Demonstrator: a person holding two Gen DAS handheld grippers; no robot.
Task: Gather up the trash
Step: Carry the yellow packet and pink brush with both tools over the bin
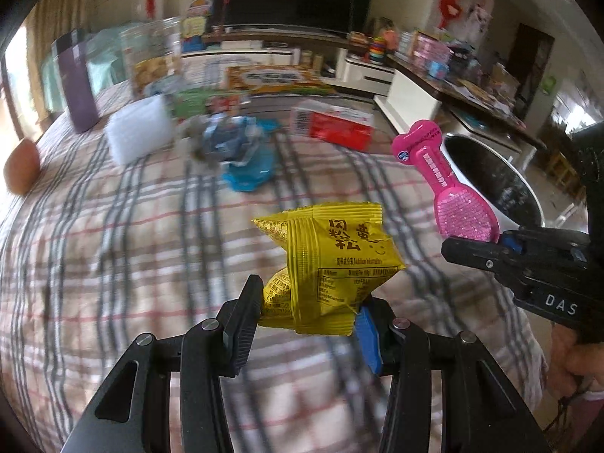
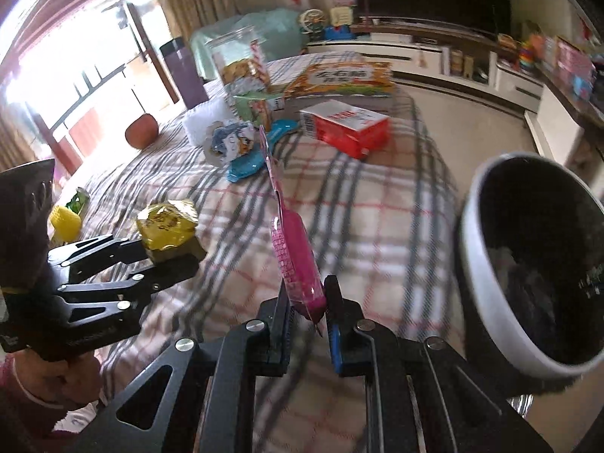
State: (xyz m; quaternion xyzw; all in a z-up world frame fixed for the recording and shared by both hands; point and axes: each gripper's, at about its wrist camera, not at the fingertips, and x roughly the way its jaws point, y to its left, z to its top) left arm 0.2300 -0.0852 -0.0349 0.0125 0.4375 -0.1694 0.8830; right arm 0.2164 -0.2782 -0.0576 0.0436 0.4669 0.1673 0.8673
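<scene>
My left gripper [image 1: 307, 311] is shut on a crumpled yellow snack wrapper [image 1: 328, 260], held above the plaid tablecloth [image 1: 113, 256]. In the right wrist view the same yellow wrapper [image 2: 168, 232] sits in the left gripper [image 2: 170, 253] at lower left. My right gripper [image 2: 307, 304] is shut on the lower end of a long pink package [image 2: 296, 260], which stands up edge-on. The left wrist view shows that pink package [image 1: 441, 185] face-on, gripped by the right gripper [image 1: 494, 243]. A white bin with a dark inside [image 2: 487, 283] stands off the table's right edge.
On the far side of the table lie crumpled blue and white wrappers [image 2: 232, 143], a red and white box [image 2: 347, 126], a white foam block [image 1: 137, 136], a clear jar [image 2: 239, 60], a purple bottle [image 2: 185, 71] and a big printed box [image 2: 339, 77]. A yellow cup [image 2: 66, 221] sits at left.
</scene>
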